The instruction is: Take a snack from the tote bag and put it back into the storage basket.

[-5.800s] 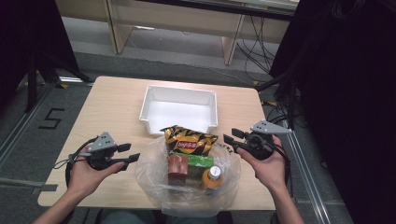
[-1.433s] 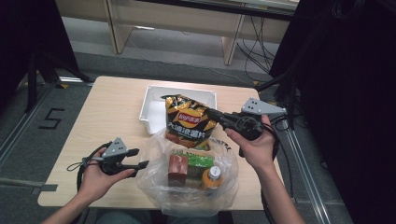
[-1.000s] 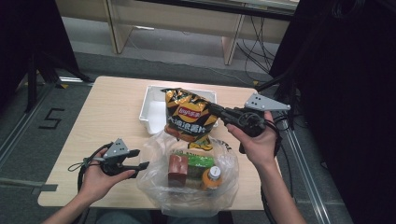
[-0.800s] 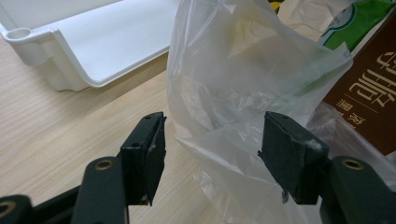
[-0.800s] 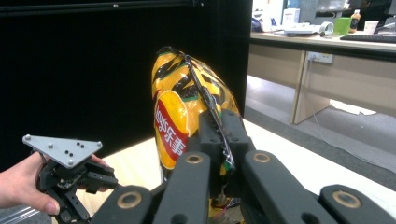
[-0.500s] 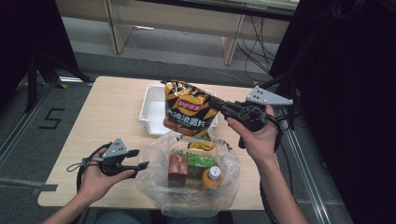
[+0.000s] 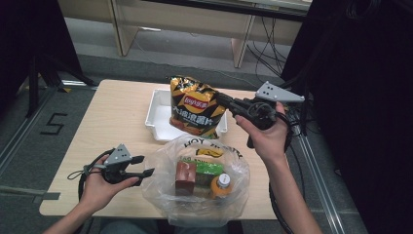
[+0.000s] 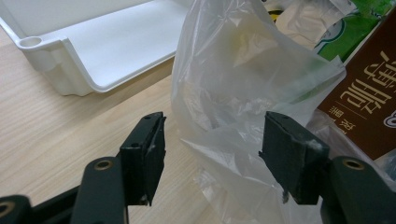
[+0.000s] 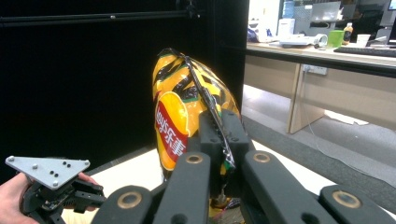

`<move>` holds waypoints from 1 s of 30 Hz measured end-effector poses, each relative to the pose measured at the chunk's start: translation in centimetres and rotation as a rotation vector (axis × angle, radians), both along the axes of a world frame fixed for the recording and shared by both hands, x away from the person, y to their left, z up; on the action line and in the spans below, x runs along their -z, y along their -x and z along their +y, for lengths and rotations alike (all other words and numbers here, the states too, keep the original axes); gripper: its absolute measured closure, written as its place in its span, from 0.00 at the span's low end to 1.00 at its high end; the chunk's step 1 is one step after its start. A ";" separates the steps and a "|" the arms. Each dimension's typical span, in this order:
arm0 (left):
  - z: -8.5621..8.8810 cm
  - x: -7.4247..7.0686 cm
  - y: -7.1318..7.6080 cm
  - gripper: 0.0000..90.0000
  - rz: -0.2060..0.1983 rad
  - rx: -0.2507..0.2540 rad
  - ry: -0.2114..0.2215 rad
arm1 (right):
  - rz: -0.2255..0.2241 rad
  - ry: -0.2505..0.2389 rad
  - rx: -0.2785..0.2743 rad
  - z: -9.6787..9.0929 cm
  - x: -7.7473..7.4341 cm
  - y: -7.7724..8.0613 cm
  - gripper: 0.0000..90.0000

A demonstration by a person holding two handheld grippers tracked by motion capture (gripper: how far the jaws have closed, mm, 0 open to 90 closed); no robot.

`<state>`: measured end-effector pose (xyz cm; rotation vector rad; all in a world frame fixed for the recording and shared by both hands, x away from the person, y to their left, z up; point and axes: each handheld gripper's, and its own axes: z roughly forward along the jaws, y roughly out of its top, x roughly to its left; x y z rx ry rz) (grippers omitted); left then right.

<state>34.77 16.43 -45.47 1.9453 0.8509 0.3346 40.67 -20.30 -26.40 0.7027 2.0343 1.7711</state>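
Nearest the person, the left gripper (image 7: 139,172) rests low on the pale wooden table (image 7: 112,122) with its jaws spread. In the left gripper view, the edge of the crinkled clear plastic bag (image 8: 243,98) lies between its pads (image 8: 148,156) but is not clamped. It seems parked there to steady or catch the bag's rim while the other hand works.

The bag sits open in the high view, with a brown carton (image 7: 185,176), a green packet (image 7: 208,168) and an orange-capped bottle (image 7: 222,184) left inside, so unpacking looks partly done.

Beyond it, the right gripper (image 7: 225,101) has its jaws pressed together on the side seam of the yellow-and-black crisp packet (image 7: 197,108). The packet hangs upright in the air, above the near edge of the shallow white plastic tray (image 7: 158,113). Pinching the seam probably spares the crisps inside.

The tray looks empty and nothing blocks the way down; only its near wall and the bag's raised rim lie close beneath the packet. Farther off stand wooden desk legs (image 7: 117,29) and trailing cables.
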 end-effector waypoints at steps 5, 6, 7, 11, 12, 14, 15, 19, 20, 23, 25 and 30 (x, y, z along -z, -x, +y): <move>0.1 -0.1 0.0 0.43 0.000 -0.006 -0.002 | 0.000 -0.006 0.006 0.1 -0.3 -0.4 1.00; 0.1 -0.1 0.0 0.43 0.000 -0.008 -0.001 | -0.008 0.003 0.007 0.1 -0.4 -0.6 1.00; 0.1 -0.1 0.0 0.43 -0.002 -0.008 -0.001 | -0.019 0.002 0.009 0.1 -0.4 -0.7 1.00; 0.2 -0.1 -0.1 0.43 -0.015 0.003 -0.005 | -0.006 0.001 0.018 0.2 -0.3 -1.0 1.00; 0.2 -0.2 -0.1 0.43 -0.013 0.005 -0.003 | -0.006 0.005 0.014 0.2 -0.2 -1.1 1.00; 0.2 -0.2 0.0 0.43 -0.015 0.005 -0.001 | -0.001 0.005 0.021 0.3 -0.2 -1.2 1.00; 0.2 -0.2 0.0 0.43 -0.015 0.005 -0.001 | 0.009 0.005 0.017 0.3 -0.2 -1.3 1.00; 0.2 -0.3 0.0 0.43 -0.020 0.004 -0.004 | 0.004 0.005 0.028 0.4 -0.1 -1.6 1.00; 0.2 -0.3 0.0 0.43 -0.020 0.004 -0.004 | 0.004 0.005 0.028 0.4 -0.1 -1.6 1.00; 0.2 -0.3 -0.1 0.43 -0.021 0.002 -0.002 | 0.006 0.013 0.034 0.4 -0.1 -1.9 1.00; 0.2 -0.3 -0.1 0.43 -0.022 0.001 -0.001 | 0.006 0.025 0.043 0.4 -0.1 -2.1 1.00; 0.2 -0.3 0.0 0.43 -0.021 0.005 -0.005 | 0.015 0.016 0.050 0.4 0.0 -2.4 1.00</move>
